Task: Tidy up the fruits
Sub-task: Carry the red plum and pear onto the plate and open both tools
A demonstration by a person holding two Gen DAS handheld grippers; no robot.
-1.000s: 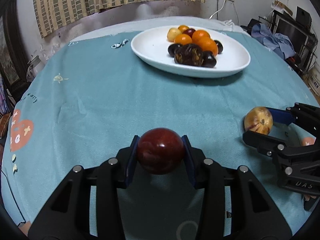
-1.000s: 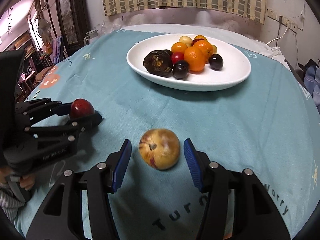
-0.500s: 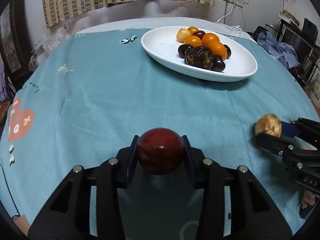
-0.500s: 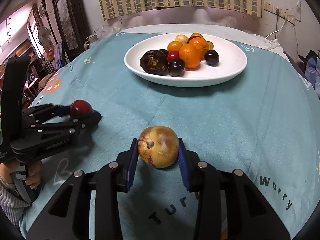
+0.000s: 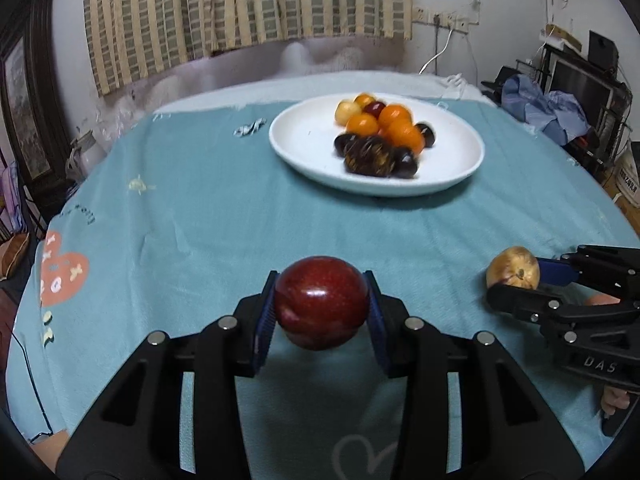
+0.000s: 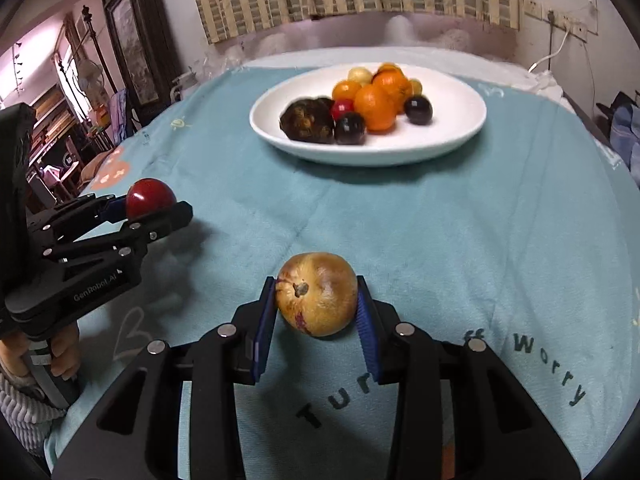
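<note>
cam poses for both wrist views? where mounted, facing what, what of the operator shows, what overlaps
Left wrist: sits behind the left gripper, facing the white plate; jaws shut on a red apple; right gripper at right edge.
Right wrist: sits behind the right gripper, facing the same plate; jaws shut on a yellowish fruit; left gripper, a hand and sleeve at left.
Shared: plate, teal tablecloth, both held fruits.

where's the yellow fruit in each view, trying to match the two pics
Left wrist view: the yellow fruit sits at the right edge, below middle, clamped in the right gripper that comes in from the right.
Right wrist view: the yellow fruit is at centre, below middle, between that gripper's own blue pads.
Shared landmark: the white plate of fruit, beyond it on the blue cloth in both.
</note>
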